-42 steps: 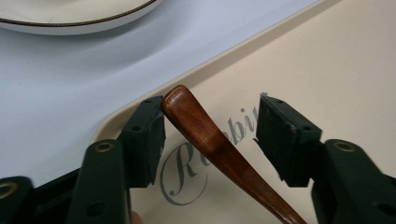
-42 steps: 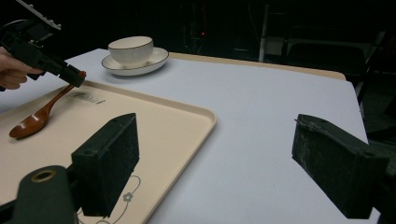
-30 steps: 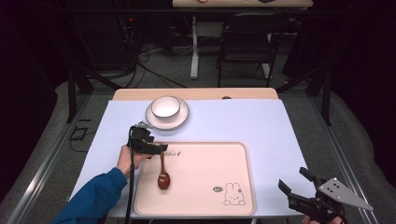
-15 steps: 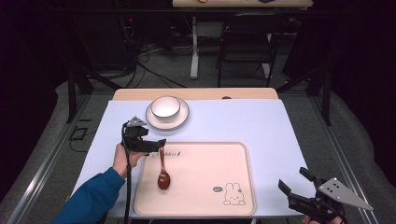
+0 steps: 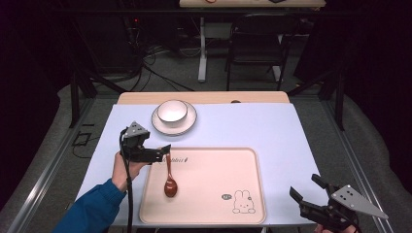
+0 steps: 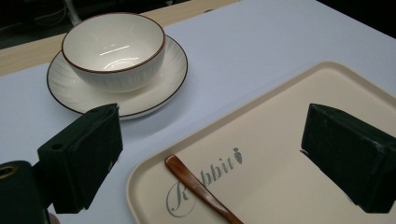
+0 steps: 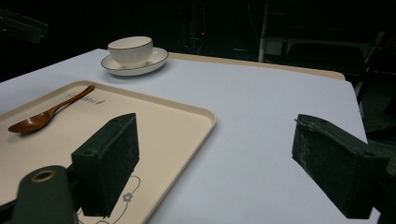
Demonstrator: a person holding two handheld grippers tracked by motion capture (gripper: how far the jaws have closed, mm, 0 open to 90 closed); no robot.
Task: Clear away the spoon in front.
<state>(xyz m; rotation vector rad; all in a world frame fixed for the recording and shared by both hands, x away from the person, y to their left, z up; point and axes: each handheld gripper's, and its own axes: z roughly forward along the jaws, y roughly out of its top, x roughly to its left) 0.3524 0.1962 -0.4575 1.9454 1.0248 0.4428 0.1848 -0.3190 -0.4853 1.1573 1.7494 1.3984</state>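
left gripper (image 5: 163, 151), jaws wide and empty, has lifted back from the brown wooden spoon (image 5: 169, 178), now lying released on the cream plastic tray (image 5: 214, 213); right gripper (image 5: 307, 194) idles agape, empty.

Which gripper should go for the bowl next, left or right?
Left. The left gripper, open, sits at the tray's far-left corner, near the bowl. The right gripper is at the table's near right.
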